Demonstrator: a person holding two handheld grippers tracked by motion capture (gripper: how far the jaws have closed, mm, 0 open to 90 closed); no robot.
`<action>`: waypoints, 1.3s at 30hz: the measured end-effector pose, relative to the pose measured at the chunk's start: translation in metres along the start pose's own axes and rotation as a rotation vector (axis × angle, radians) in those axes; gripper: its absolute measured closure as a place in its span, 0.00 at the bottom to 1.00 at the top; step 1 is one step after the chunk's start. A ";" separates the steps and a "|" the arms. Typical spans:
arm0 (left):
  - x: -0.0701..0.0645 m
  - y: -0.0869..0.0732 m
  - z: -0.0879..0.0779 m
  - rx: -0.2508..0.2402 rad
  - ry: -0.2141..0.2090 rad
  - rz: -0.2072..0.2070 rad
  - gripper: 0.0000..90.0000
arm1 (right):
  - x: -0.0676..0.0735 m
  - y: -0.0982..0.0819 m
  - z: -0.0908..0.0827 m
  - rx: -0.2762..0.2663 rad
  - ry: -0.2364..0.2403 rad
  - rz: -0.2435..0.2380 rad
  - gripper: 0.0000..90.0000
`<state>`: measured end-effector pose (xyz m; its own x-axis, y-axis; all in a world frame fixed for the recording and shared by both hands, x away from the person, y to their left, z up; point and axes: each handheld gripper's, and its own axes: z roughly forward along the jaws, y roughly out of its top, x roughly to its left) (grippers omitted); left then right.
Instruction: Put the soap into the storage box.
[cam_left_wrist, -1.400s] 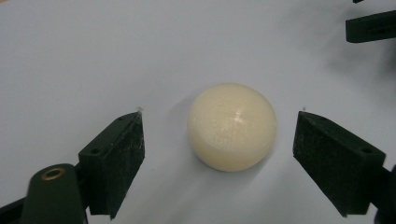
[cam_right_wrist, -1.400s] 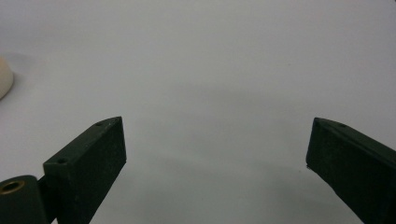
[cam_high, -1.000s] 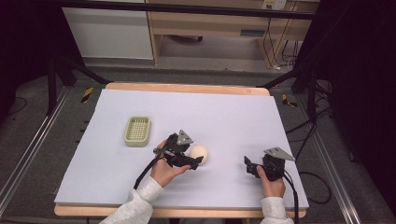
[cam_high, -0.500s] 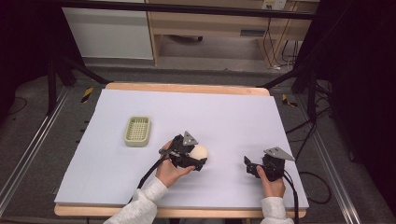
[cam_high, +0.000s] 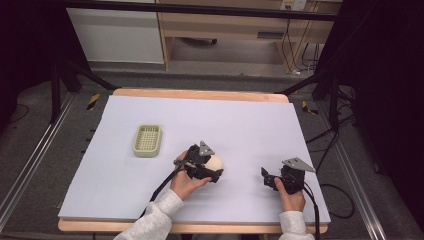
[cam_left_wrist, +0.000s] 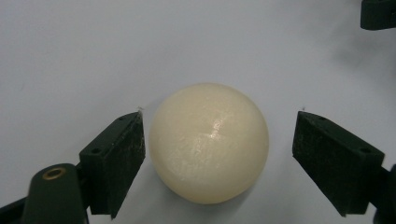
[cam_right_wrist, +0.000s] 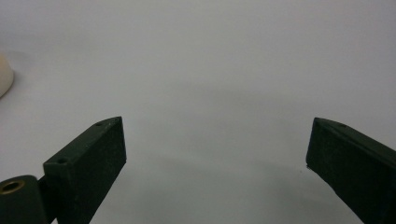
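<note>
- Tabletop (cam_high: 250, 120): a pale sheet covers a wooden board whose edge shows along the near and far sides; the person's two sleeved forearms enter from the near edge.
- Cream ball (cam_left_wrist: 209, 142): a smooth, glossy, cream-coloured sphere resting on the sheet near the middle of the near half of the tabletop; in the high view it sits just beyond the left hand (cam_high: 185, 184).
- Left tongs (cam_left_wrist: 218, 161): spread, with one black jaw on each side of the cream ball. In the left gripper view the left-hand jaw stands just beside the ball, whether touching cannot be told; the right-hand jaw stands clearly apart from it.
- Right tongs (cam_right_wrist: 215, 161): spread wide over bare sheet with nothing between the jaws; held in the right hand (cam_high: 290, 197) near the right part of the near edge, well apart from the left tongs. A sliver of the cream ball shows at the left margin of the right gripper view.
- Basket (cam_high: 147, 140): a small, pale green rectangular basket with a gridded bottom, lying on the sheet to the left of the left tongs and apart from them.
</note>
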<state>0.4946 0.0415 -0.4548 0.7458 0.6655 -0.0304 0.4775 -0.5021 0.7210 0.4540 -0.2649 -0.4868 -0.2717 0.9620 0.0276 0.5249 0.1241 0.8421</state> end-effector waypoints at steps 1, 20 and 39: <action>0.000 0.000 0.000 0.000 0.000 0.000 0.19 | 0.000 0.000 0.000 0.000 0.000 0.000 0.06; 0.003 0.000 0.011 0.025 0.014 -0.012 0.20 | 0.000 0.000 0.000 0.000 0.000 0.002 0.06; 0.005 -0.002 0.019 0.054 0.005 -0.019 0.25 | 0.000 0.000 0.000 0.001 0.002 0.005 0.06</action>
<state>0.5066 0.0352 -0.4694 0.7340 0.6780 -0.0400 0.5162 -0.5186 0.6817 0.4541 -0.2650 -0.4869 -0.2709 0.9620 0.0330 0.5271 0.1195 0.8414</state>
